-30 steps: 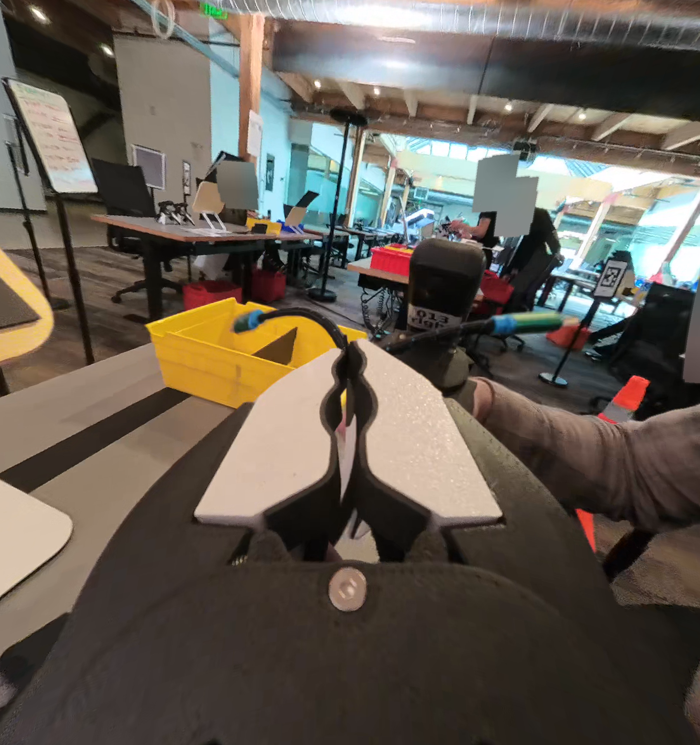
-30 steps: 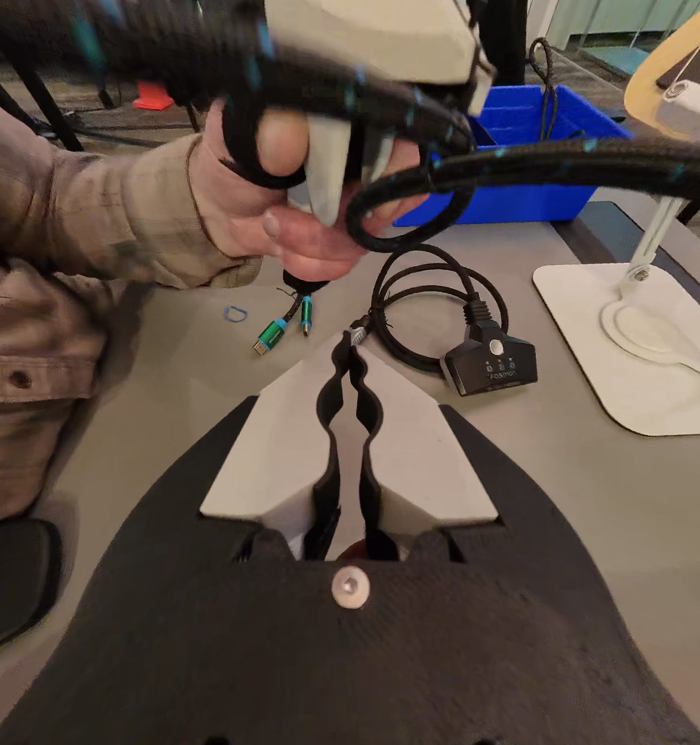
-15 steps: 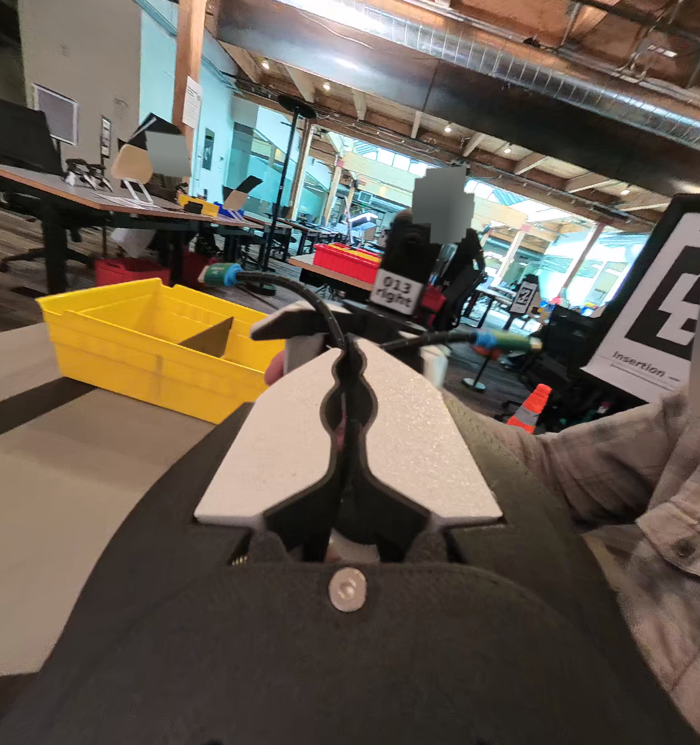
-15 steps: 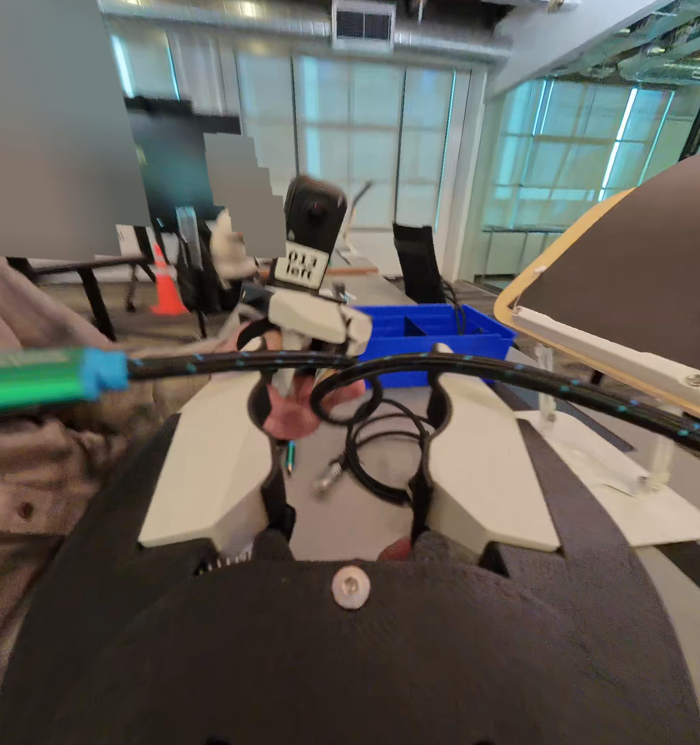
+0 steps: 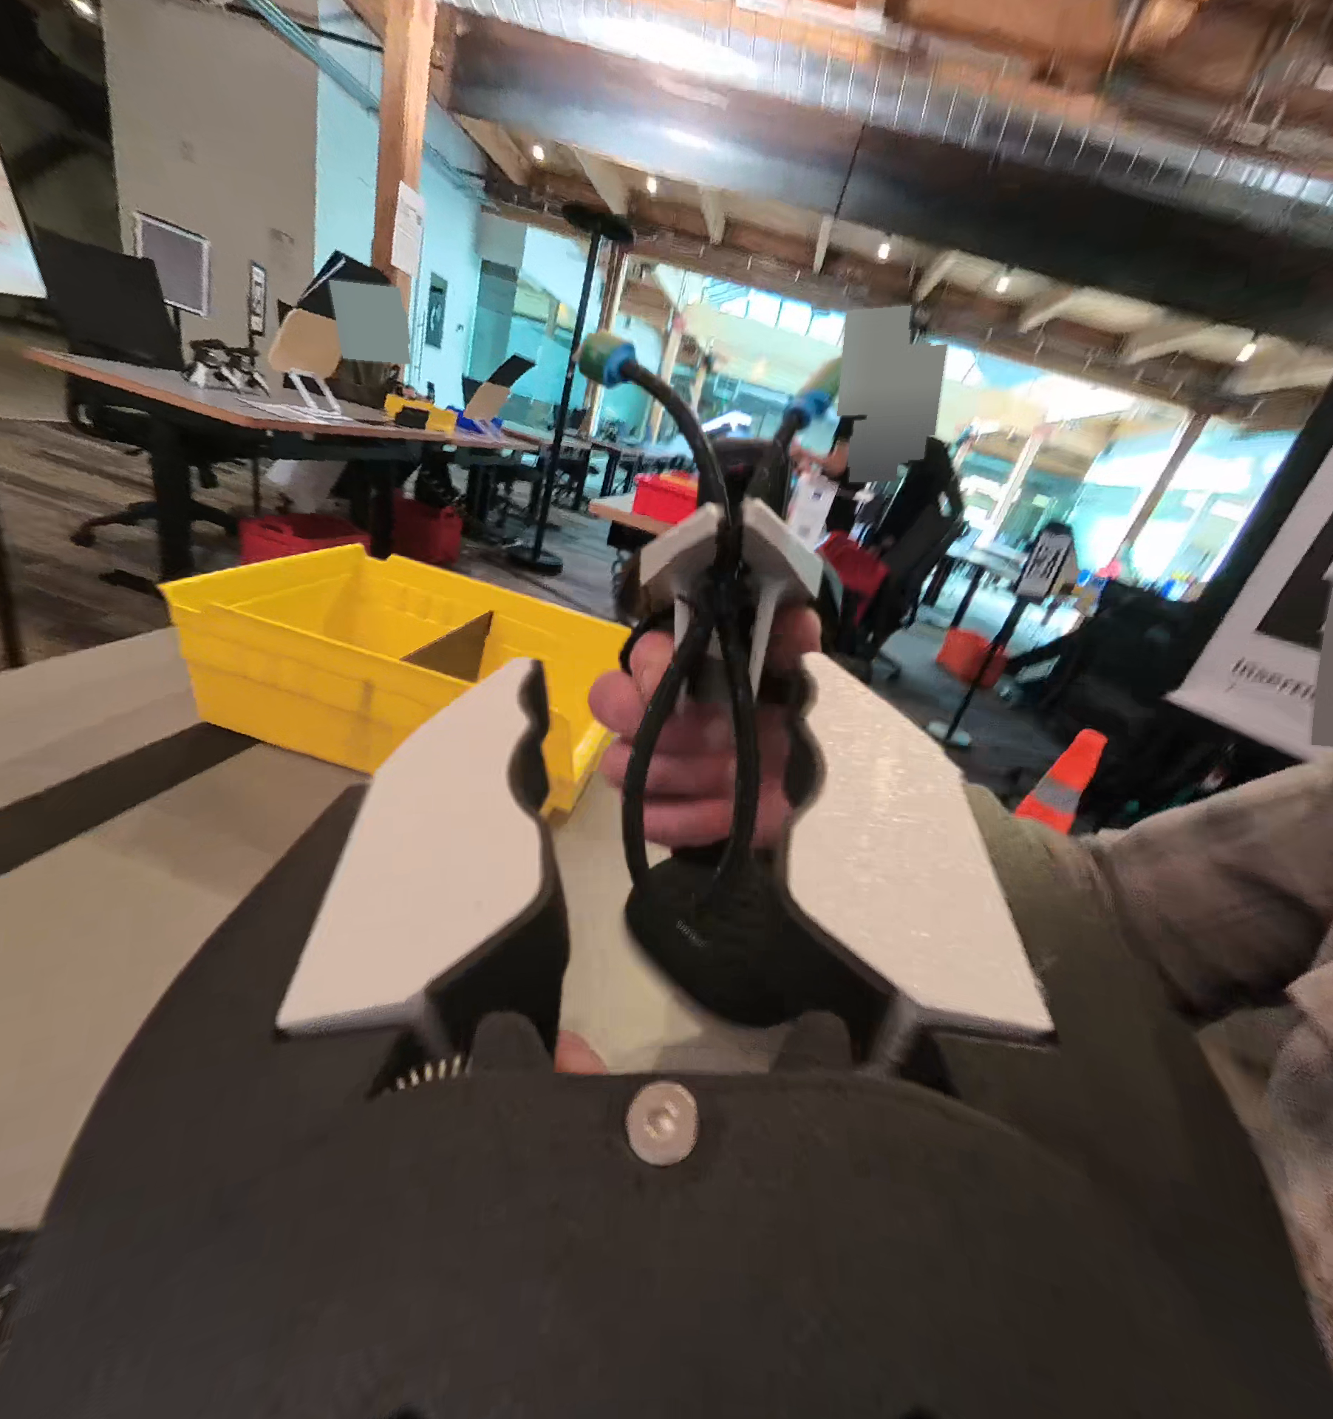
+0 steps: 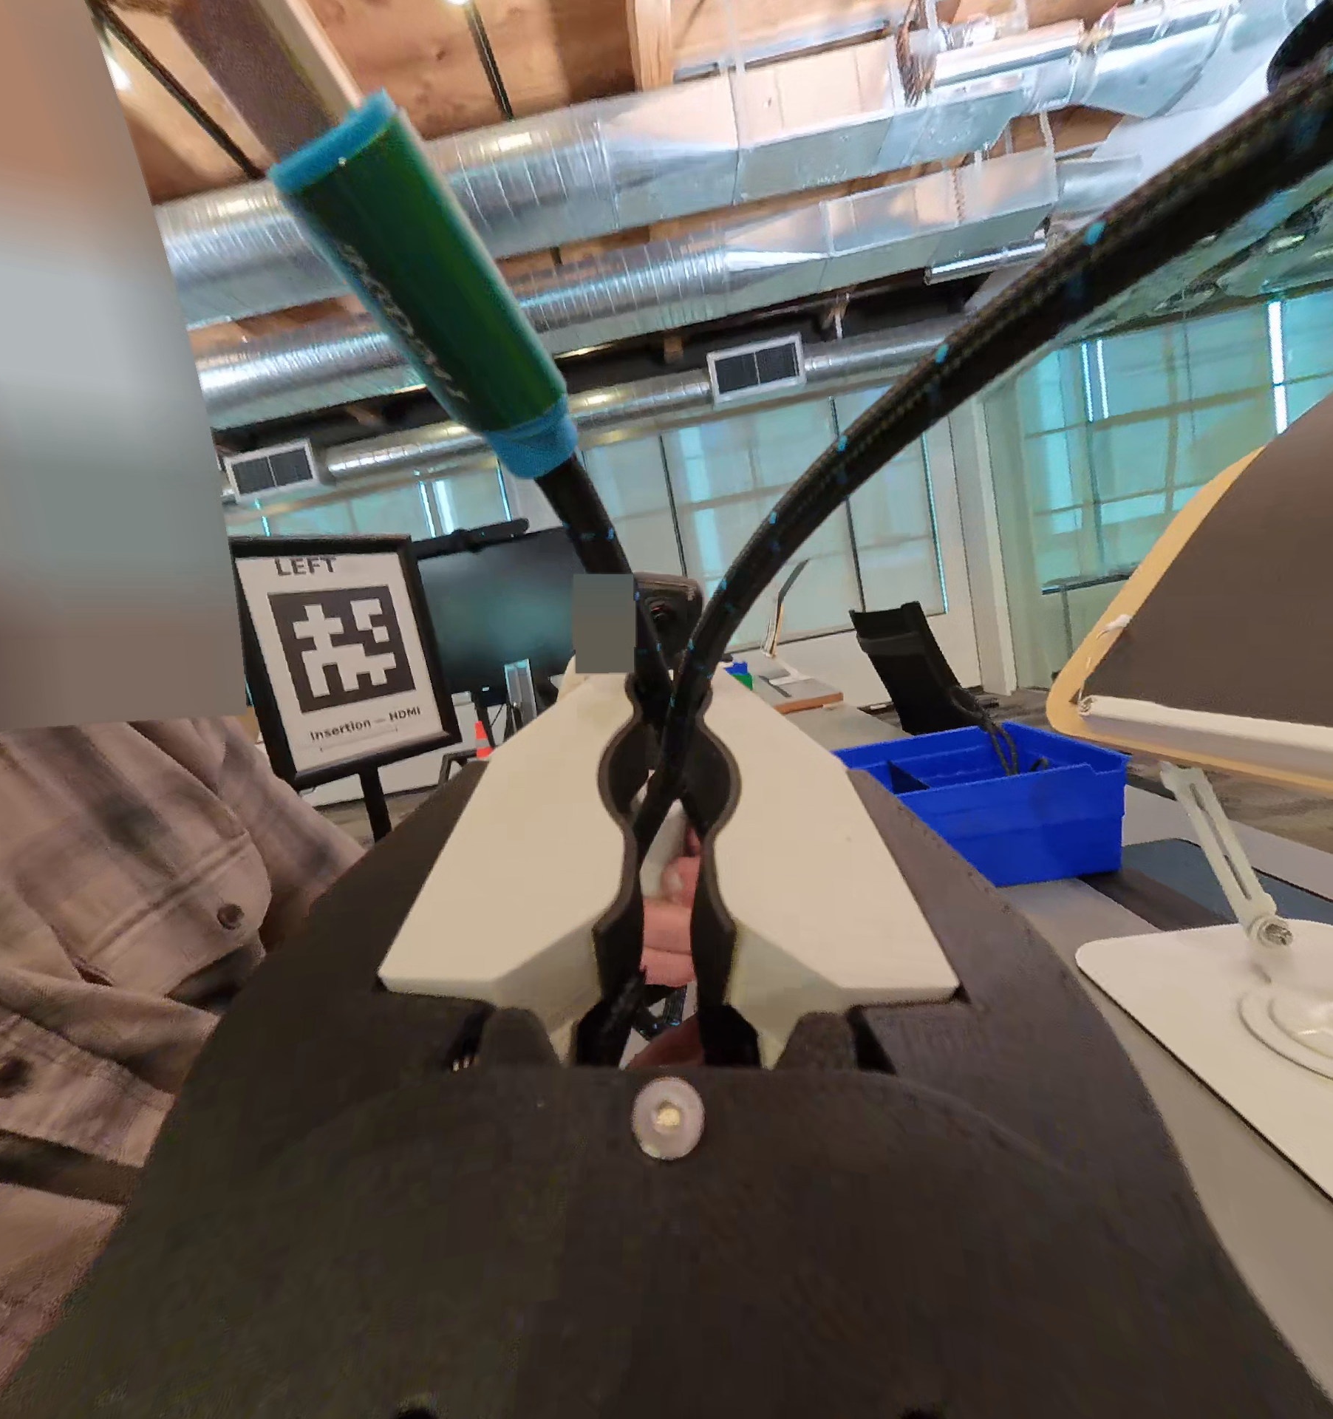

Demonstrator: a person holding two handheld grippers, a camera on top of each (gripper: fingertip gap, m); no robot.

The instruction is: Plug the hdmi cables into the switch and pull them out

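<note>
My right gripper (image 6: pixel 667 691) is shut on two black braided HDMI cable strands (image 6: pixel 863 461) that cross between its fingers. One strand ends in a green plug (image 6: pixel 418 269) with blue collars, pointing up and left. The other strand leaves at the upper right. In the left wrist view my left gripper (image 5: pixel 667 676) is open and empty, facing the right gripper (image 5: pixel 729 553), which holds the cable loop (image 5: pixel 648 752). Two green plugs (image 5: pixel 602 357) stick up above it. A dark blurred shape (image 5: pixel 709 944) hangs below the hand. I cannot tell if it is the switch.
A yellow bin (image 5: pixel 326 645) stands on the grey table (image 5: pixel 72 960) ahead on the left. A blue bin (image 6: pixel 1016 814) and a white stand base (image 6: pixel 1185 998) are at the right. A framed marker sign (image 6: pixel 341 653) and a plaid sleeve (image 6: pixel 72 883) are at the left. Both grippers' tips are close together, under 4 cm apart.
My left gripper has opened and let go of the cable. My right gripper has shut on the cable strands. The plugs have swung from sideways to pointing up.
</note>
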